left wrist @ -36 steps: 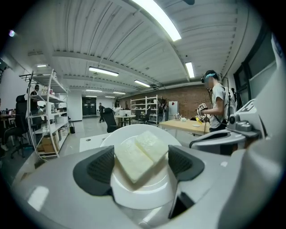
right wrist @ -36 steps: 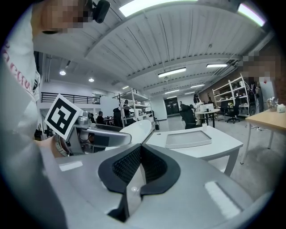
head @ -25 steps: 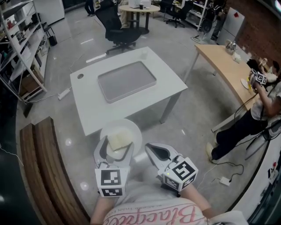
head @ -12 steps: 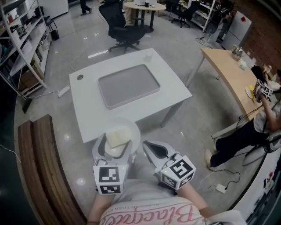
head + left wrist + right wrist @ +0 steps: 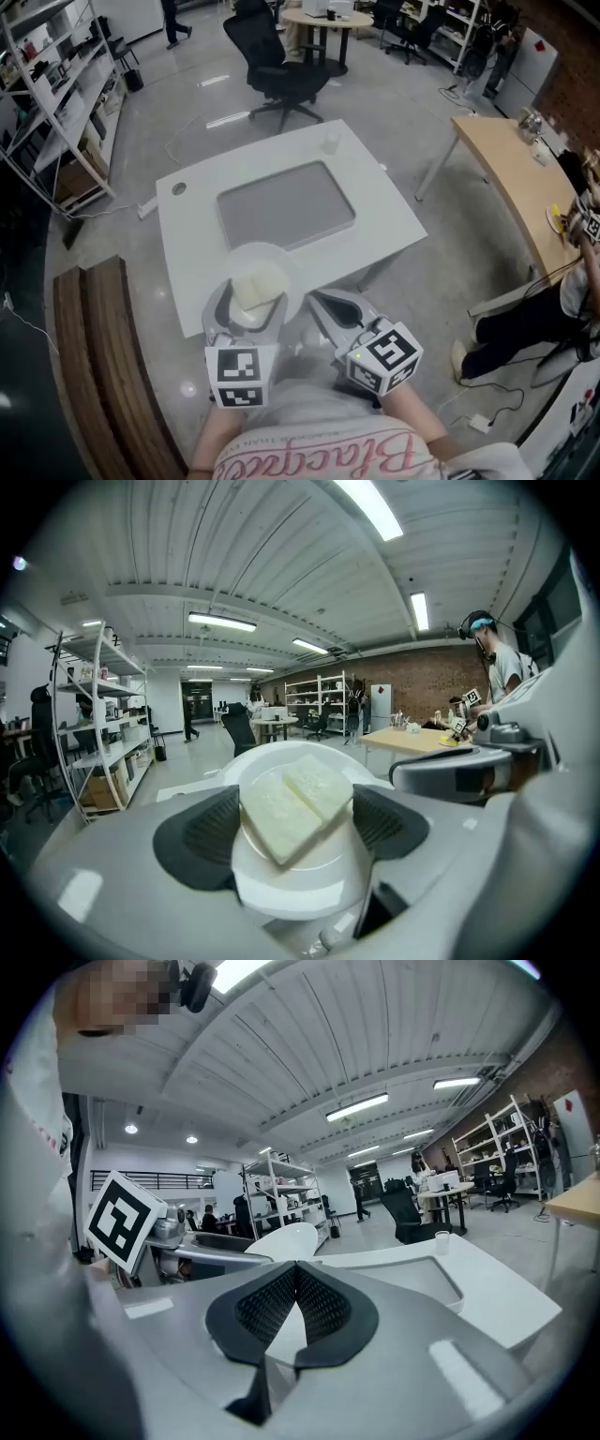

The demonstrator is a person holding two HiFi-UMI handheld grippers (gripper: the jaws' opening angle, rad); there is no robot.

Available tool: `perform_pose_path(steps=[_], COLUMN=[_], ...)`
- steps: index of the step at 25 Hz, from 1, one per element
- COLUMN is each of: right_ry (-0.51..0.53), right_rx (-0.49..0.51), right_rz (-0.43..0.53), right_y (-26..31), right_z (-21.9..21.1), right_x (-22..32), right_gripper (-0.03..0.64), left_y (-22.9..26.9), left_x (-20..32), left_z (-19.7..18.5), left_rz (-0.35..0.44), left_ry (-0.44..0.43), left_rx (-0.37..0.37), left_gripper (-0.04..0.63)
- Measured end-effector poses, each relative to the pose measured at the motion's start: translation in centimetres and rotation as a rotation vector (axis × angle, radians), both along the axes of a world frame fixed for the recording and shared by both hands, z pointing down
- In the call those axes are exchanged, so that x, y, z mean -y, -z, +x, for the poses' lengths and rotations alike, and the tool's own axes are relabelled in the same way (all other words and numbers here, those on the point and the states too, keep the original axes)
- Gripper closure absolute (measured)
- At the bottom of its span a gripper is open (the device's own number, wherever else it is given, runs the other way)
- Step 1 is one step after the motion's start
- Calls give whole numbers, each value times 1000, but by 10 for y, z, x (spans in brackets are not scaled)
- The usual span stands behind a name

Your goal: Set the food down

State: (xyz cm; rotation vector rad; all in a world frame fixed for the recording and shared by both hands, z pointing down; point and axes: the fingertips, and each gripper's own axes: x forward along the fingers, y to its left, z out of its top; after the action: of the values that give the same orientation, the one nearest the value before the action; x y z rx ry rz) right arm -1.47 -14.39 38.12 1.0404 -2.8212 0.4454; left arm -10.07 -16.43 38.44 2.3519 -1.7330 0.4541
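A white plate [image 5: 268,251] carries two pale slices of food [image 5: 255,290]. My left gripper [image 5: 246,317] is shut on the plate, holding it level over the near edge of the white table [image 5: 192,267]. In the left gripper view the food [image 5: 295,801] lies on the plate [image 5: 281,892], and the dark pads [image 5: 199,832] press on the plate's sides. My right gripper [image 5: 334,317] hovers just right of the plate, shut and empty, its jaws meeting [image 5: 295,1309]. A grey tray [image 5: 286,203] lies in the middle of the table.
A small clear cup [image 5: 330,143] stands at the table's far right corner. A black office chair [image 5: 279,75] is behind the table, and a wooden bench [image 5: 98,375] at my left. Shelves [image 5: 47,84] line the left wall. A person [image 5: 577,281] sits at the wooden table [image 5: 506,178] on the right.
I have come closer to the table. The plate in my left gripper has gone from over the floor to over the table's near edge. Both grippers keep their state.
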Motion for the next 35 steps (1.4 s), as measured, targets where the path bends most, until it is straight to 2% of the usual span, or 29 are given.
perform_pose_path(steps=[12, 24, 28, 35], right_ry=[28, 19, 7, 47], right_rx=[-27, -167, -176, -229], right_rz=[24, 64, 63, 65], right_y=[-1, -27, -30, -38], right_z=[9, 21, 23, 18], right_x=[92, 158, 173, 185], right_gripper=[615, 615, 615, 615], left_y=[-27, -104, -133, -179], left_x=[99, 173, 197, 222], left_z=[7, 15, 13, 20], left_rz=[-35, -174, -227, -331], left_ry=[43, 64, 79, 67], left_rx=[-19, -25, -9, -3], left_gripper=[219, 220, 220, 220])
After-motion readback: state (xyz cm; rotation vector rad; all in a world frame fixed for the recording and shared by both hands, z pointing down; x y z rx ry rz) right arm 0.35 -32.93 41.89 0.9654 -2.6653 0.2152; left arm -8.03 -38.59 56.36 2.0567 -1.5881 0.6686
